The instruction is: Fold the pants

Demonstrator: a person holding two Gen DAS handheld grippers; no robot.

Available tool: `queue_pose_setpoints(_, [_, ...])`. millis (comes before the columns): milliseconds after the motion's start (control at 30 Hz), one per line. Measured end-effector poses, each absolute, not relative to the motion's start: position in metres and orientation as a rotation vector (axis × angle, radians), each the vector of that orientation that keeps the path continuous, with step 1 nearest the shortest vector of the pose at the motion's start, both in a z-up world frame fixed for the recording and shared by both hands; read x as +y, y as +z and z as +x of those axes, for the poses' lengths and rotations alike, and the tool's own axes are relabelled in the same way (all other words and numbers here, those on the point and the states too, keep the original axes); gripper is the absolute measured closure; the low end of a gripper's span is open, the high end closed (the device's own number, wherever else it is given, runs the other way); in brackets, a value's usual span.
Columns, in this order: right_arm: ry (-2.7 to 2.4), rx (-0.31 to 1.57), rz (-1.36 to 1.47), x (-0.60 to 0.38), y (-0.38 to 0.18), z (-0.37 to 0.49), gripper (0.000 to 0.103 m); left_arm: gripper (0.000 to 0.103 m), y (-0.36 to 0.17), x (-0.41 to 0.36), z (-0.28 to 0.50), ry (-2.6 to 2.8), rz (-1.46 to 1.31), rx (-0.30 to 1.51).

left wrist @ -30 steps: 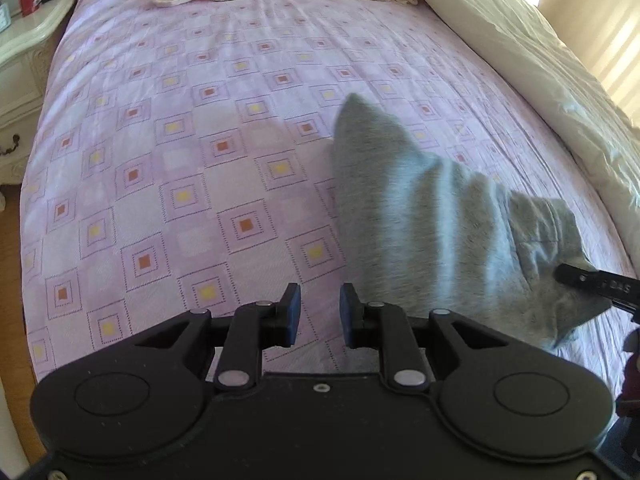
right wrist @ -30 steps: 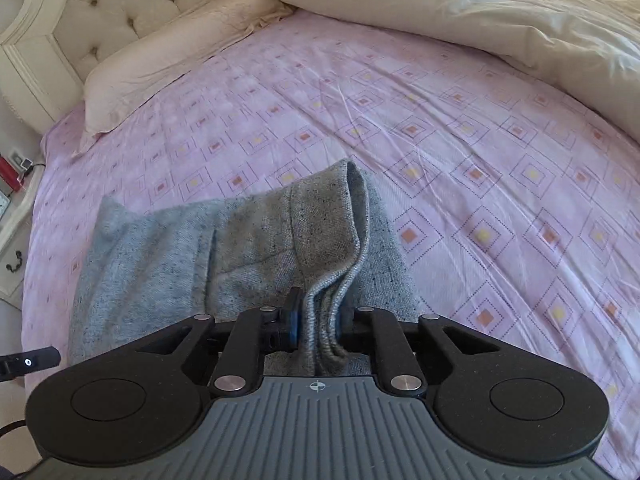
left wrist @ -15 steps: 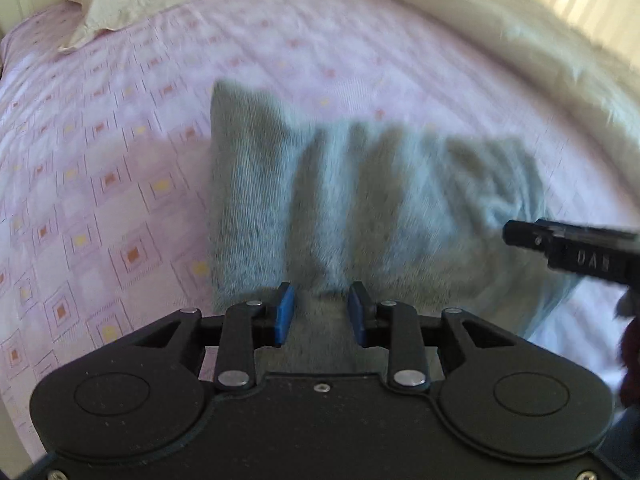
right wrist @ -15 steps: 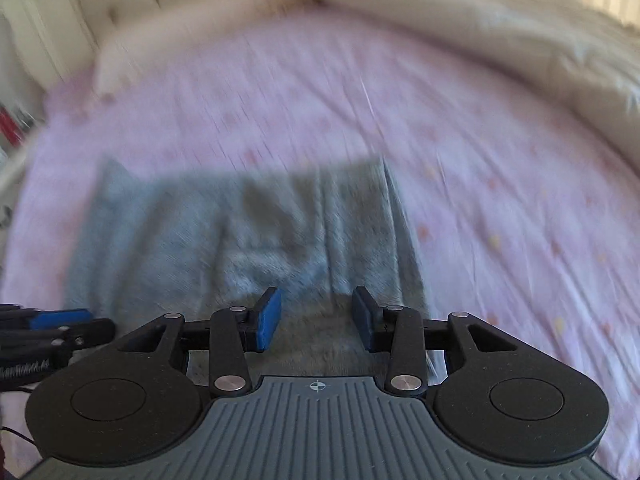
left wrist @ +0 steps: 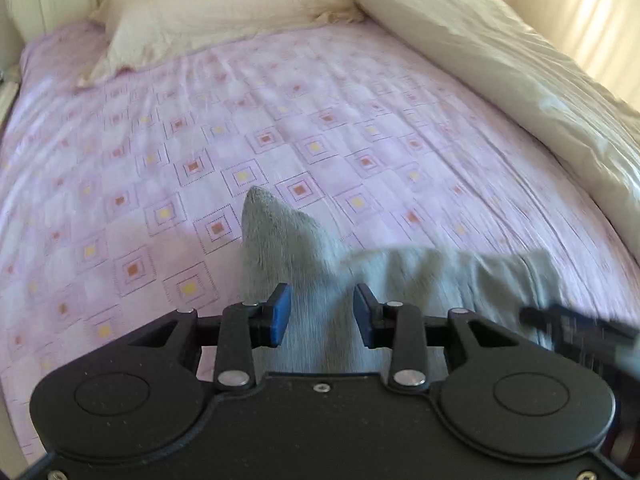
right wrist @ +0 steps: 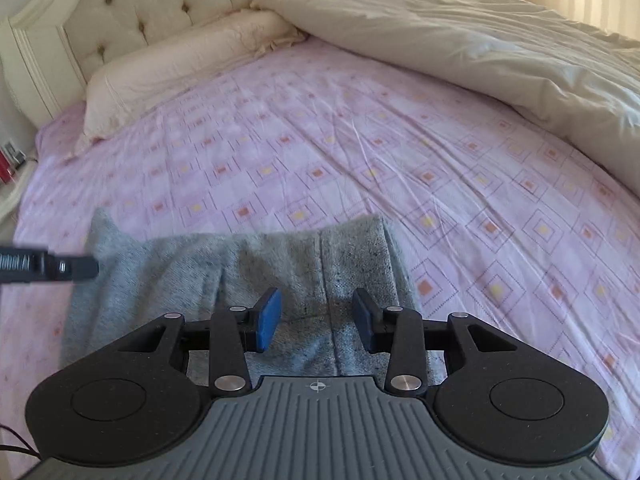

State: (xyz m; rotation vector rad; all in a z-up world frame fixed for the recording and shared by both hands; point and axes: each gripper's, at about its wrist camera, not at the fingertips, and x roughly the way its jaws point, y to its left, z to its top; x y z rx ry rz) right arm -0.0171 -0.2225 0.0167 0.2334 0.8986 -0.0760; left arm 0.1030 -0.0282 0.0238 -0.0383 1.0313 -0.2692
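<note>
The grey pants (right wrist: 224, 272) lie folded on the pink sheet (right wrist: 360, 152) of the bed, one corner peaking up. Both grippers hover over them; left gripper (left wrist: 322, 312) fingers spread, holding nothing; right gripper (right wrist: 316, 316) fingers likewise apart.

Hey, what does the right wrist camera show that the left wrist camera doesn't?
Only the right wrist view shows the tufted headboard, the nightstand edge with its red item, and the pants' vertical seam. Only the left wrist view shows a pointed corner of the pants sticking up. Both show the grey pants on the pink patterned sheet, the pillow, the cream duvet, and an open left claw and right claw over the fabric.
</note>
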Motion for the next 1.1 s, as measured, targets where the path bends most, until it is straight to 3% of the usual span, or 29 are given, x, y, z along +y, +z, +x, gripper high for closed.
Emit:
queue_pose_setpoints(200, [-0.074,0.914,0.216,-0.226,0.007,-0.013,0.061,0.058,-0.023,-0.025,0.136,-0.216,-0.094,1.141])
queue_pose_setpoints(433, [-0.076,0.908,0.223,-0.23,0.005,-0.015,0.053,0.058,-0.021,-0.039,0.137,-0.214,-0.045,1.11])
queue_pose_setpoints(733, [-0.136,0.939,0.213,-0.238,0.006,-0.019,0.025,0.058,-0.003,-0.02,0.113,-0.21,-0.082,1.088])
queue_pose_setpoints(1100, [-0.145,0.999,0.433,-0.258,-0.009,-0.022,0.017,0.045,-0.012,0.001,0.065,-0.284,-0.019,1.13])
